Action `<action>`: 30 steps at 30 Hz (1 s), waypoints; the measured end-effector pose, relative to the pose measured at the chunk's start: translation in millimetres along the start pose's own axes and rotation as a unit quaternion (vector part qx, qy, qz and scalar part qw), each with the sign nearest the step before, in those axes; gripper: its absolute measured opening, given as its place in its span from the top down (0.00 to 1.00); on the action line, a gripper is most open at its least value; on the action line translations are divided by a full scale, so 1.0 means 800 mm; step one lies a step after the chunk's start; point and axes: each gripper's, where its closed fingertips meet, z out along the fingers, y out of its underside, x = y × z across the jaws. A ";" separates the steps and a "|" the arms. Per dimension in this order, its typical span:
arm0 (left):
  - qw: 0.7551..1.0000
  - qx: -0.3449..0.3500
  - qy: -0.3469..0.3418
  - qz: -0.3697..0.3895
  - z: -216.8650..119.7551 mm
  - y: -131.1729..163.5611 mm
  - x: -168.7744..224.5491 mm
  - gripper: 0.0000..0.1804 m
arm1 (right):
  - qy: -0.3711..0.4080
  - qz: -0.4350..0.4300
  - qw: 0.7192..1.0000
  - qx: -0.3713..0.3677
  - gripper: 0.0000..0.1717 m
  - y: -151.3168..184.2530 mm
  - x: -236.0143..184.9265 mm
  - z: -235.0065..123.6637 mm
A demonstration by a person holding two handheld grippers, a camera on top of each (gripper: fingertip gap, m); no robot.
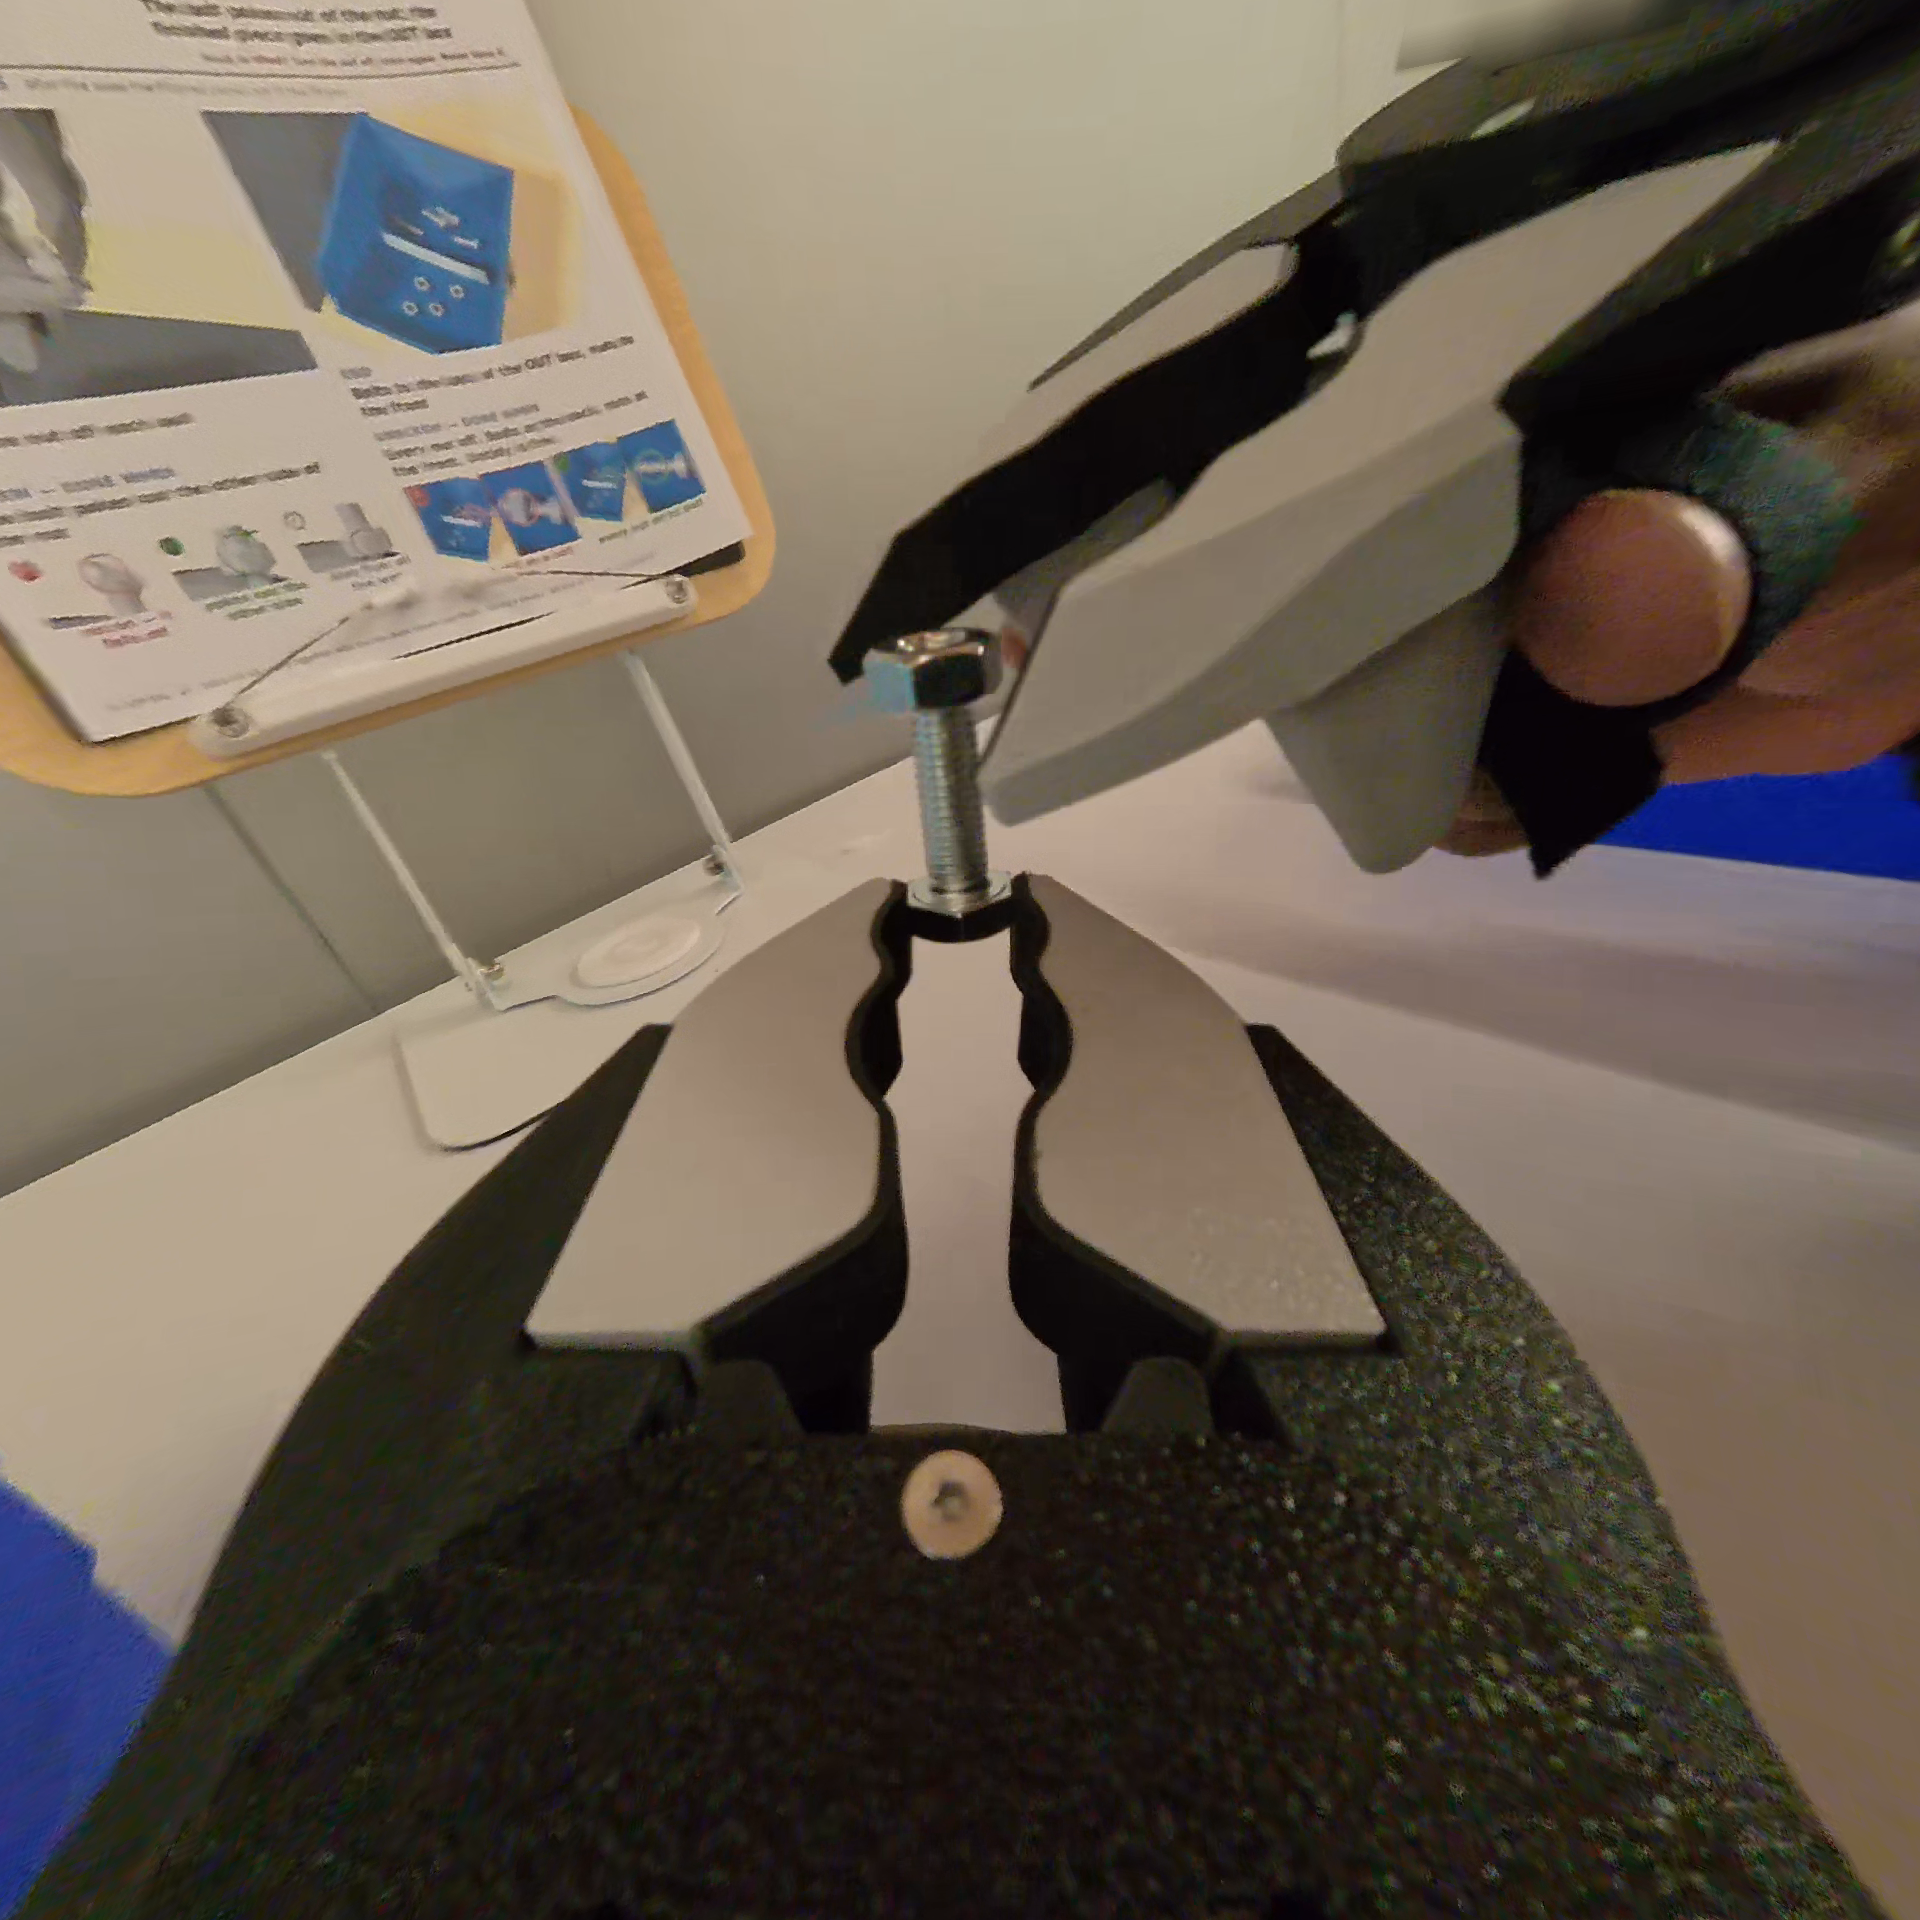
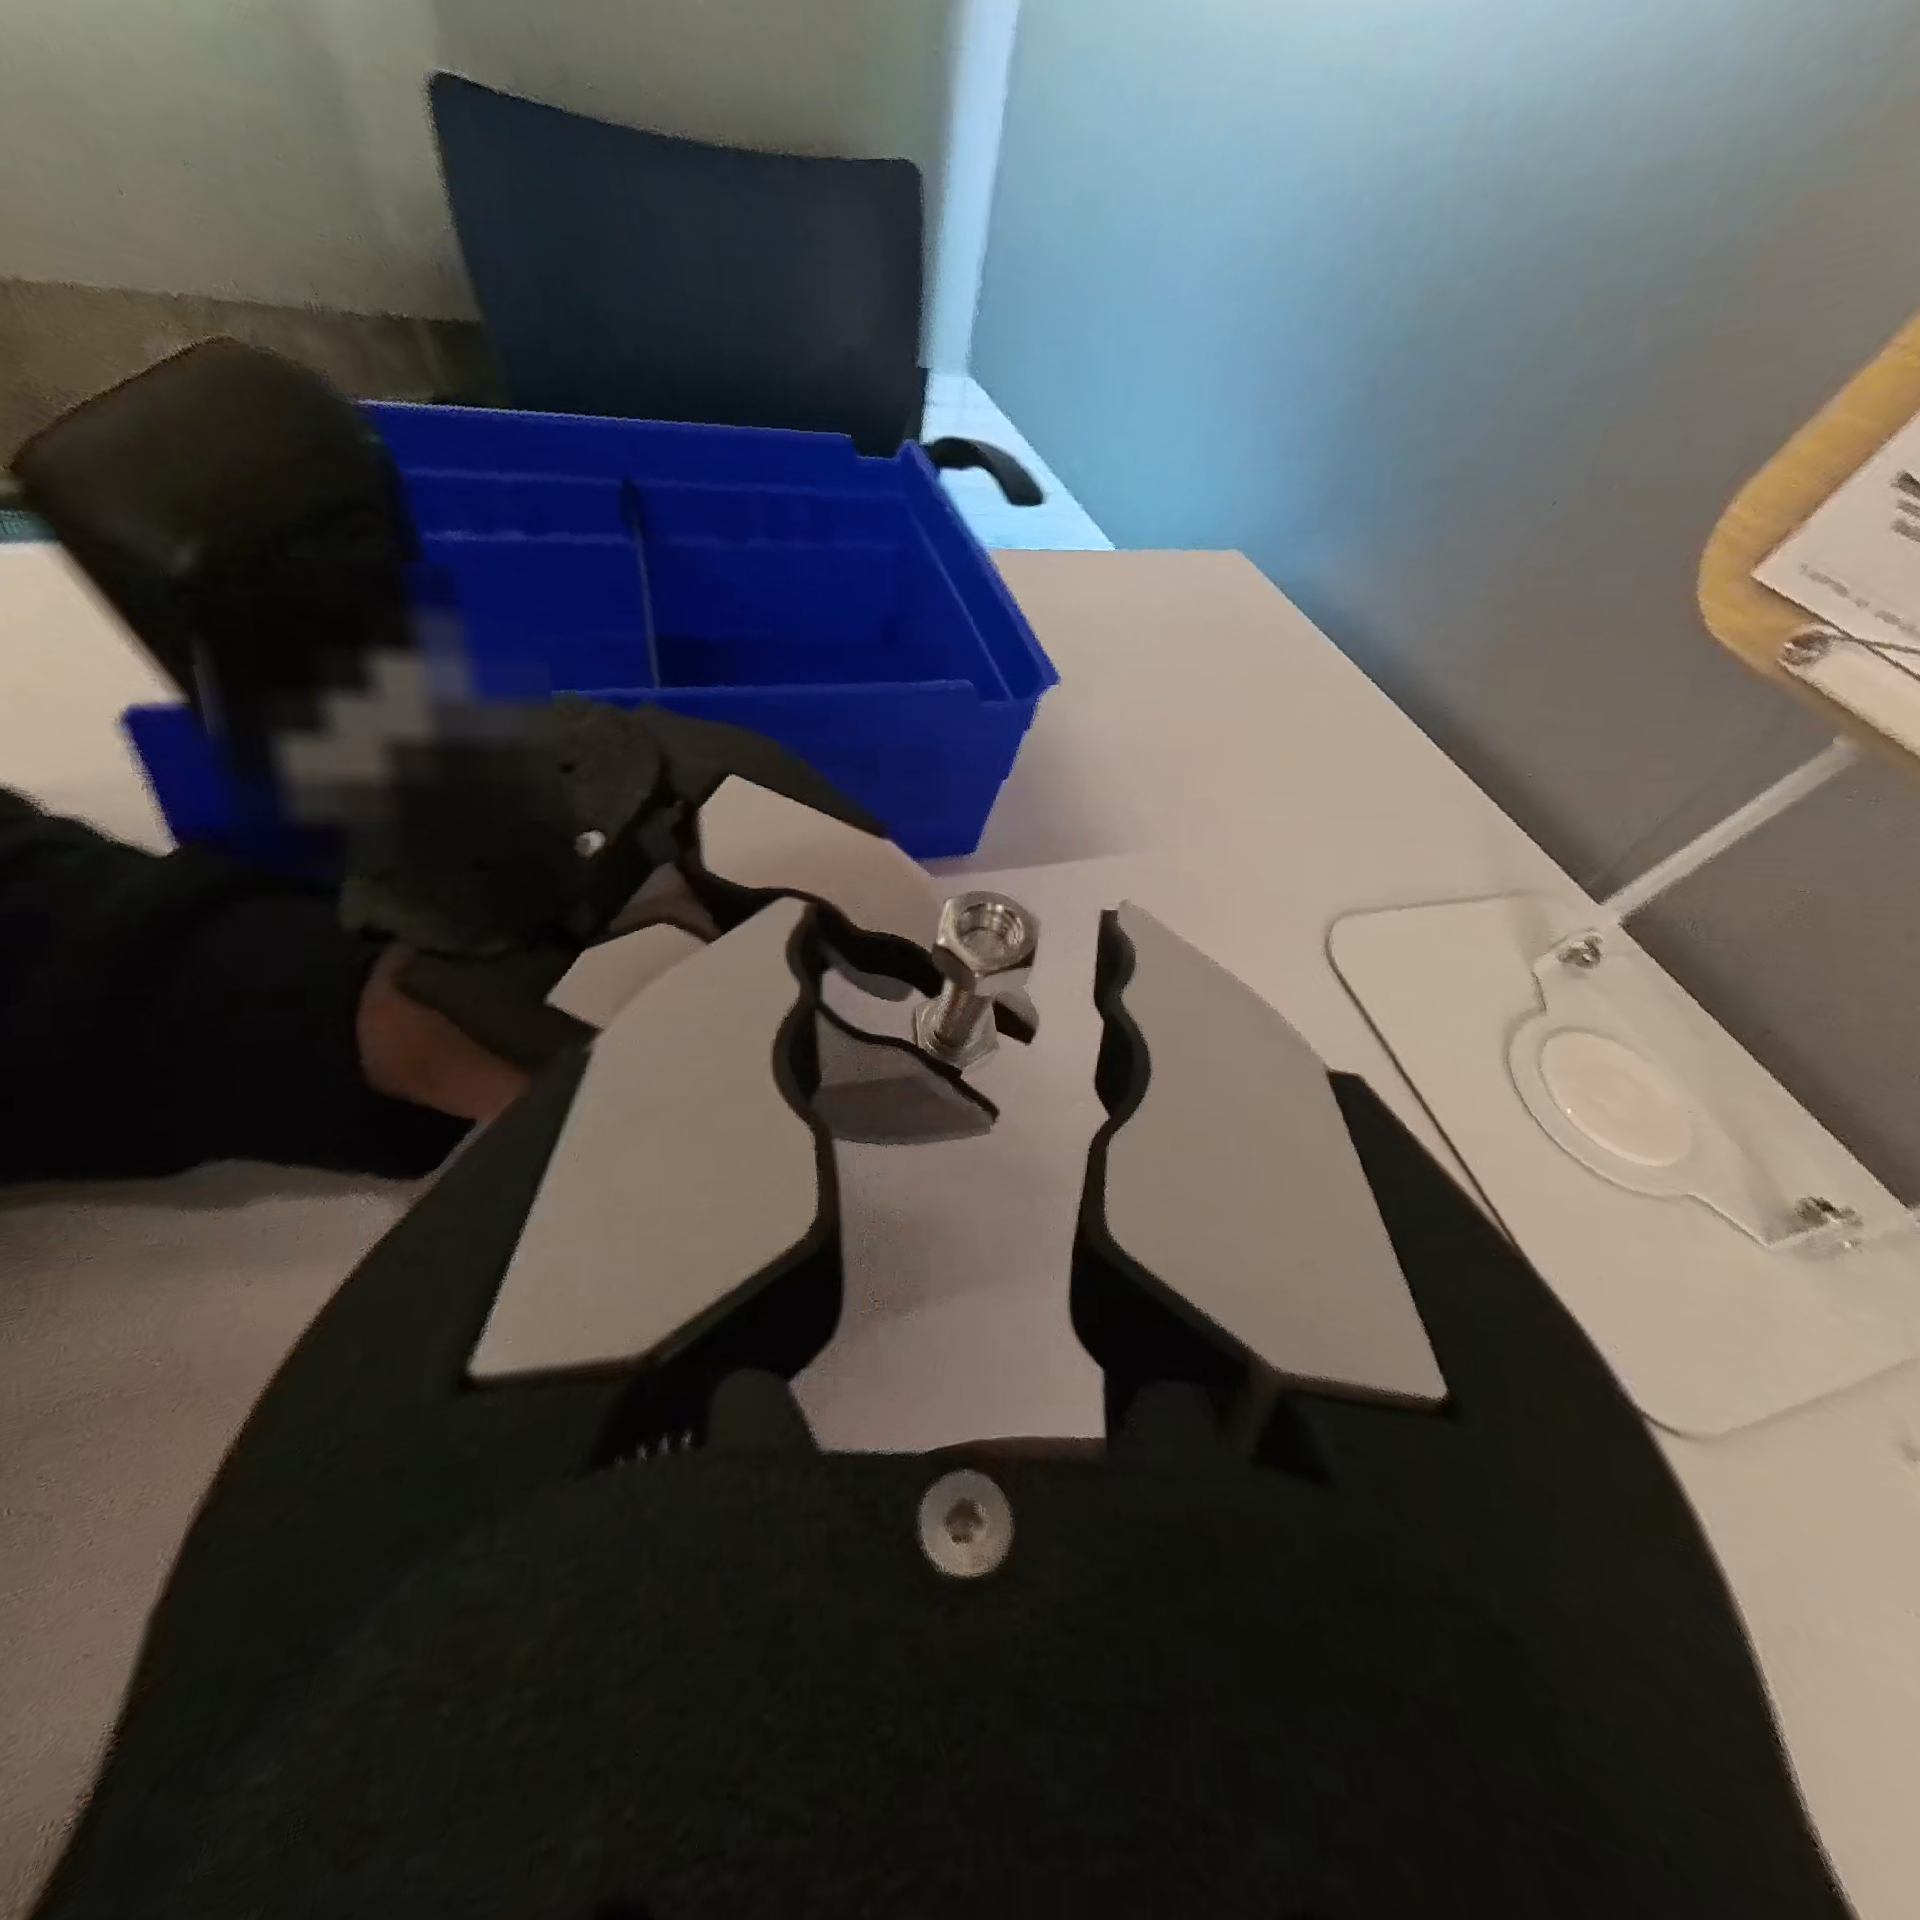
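The left hand-held gripper (image 1: pixel 958 902) pinches the head of an upright bolt (image 1: pixel 945 805), while the right hand-held gripper (image 2: pixel 951 951) stands spread around its nut (image 2: pixel 985 933).

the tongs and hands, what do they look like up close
Both tongs, left and right, match: a grainy matte black body with a silver screw in the middle, and flat grey fingers tapering forward, lined with wavy black pads. The hand wears a dark fingerless glove; the other arm has a black sleeve.
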 end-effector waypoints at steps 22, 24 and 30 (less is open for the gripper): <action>0.997 0.015 0.071 -0.004 0.001 -0.010 0.023 0.90 | -0.056 0.048 0.995 0.061 0.90 -0.008 -0.003 -0.012; 0.999 -0.015 0.002 0.029 0.001 -0.004 0.003 0.90 | 0.008 0.071 0.996 0.054 0.90 -0.005 0.007 -0.002; 0.998 -0.026 -0.003 0.052 -0.001 -0.003 0.001 0.90 | 0.052 0.001 0.999 0.007 0.71 -0.002 0.002 -0.014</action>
